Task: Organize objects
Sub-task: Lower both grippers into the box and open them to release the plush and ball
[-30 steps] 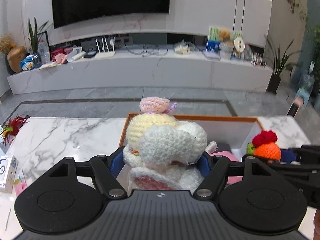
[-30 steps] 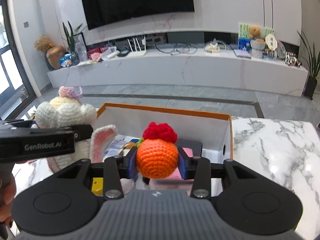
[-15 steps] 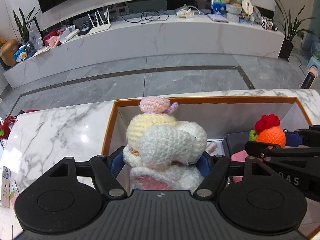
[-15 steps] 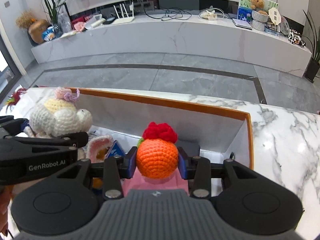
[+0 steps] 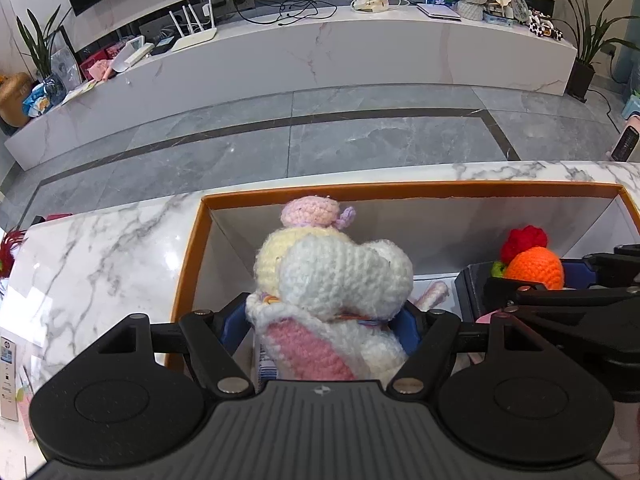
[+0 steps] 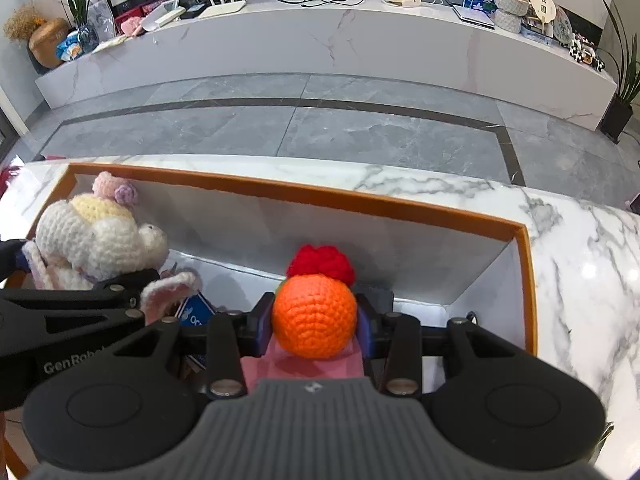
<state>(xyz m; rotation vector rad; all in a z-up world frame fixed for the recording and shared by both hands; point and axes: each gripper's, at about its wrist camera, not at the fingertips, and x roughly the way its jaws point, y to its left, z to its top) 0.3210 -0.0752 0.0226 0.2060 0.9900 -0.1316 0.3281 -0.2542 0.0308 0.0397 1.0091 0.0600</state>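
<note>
Hanging over the orange-rimmed box (image 6: 526,264) near the desk (image 6: 580,264) far edge: left gripper (image 5: 320,320) clamping crocheted bunny (image 5: 340,280), right gripper (image 6: 316,326) clamping orange crochet ball (image 6: 314,322); clutter beneath.

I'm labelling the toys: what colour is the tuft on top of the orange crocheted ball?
Red: the tuft tops the round orange crocheted ball, clearest in the right wrist view.

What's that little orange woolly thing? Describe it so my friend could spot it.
Find the orange-rimmed box on the marble table. Over its right part, the right claw grips a crocheted orange ball. Its red tuft on top distinguishes it from the white crocheted bunny beside it.
</note>
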